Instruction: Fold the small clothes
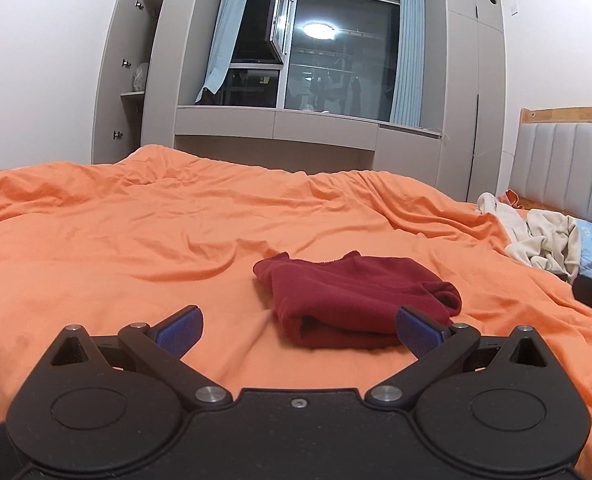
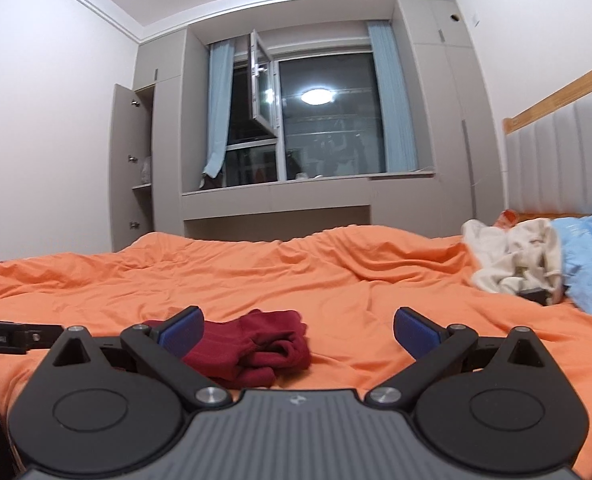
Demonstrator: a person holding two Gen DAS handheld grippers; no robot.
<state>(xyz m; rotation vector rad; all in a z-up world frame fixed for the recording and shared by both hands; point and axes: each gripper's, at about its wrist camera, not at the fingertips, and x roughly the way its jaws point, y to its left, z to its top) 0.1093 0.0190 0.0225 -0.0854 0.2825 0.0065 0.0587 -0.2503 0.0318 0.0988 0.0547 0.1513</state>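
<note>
Risk is sitting with the dark red garment (image 1: 356, 300), lying bunched on the orange bed (image 1: 135, 240): a pinch could be catching the duvet too. Left hand-held gripper (image 1: 298, 326) and right hand-held gripper (image 2: 298, 330) are both hovering spread wide, empty. Open bedding is stretching leftward; unfolded clothes (image 2: 516, 260) are crowding the right.

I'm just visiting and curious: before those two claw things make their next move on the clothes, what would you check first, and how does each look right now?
1. Left gripper open and empty: ok.
2. Right gripper open and empty: ok.
3. Dark red garment lying folded on the orange bedcover, nothing gripping it: ok.
4. Fold neat and finished: cannot tell; one end looks bunched.
5. More clothes waiting: ok, a cream and blue pile lies near the headboard.
6. Bedcover smooth: not ok, wrinkled.
</note>
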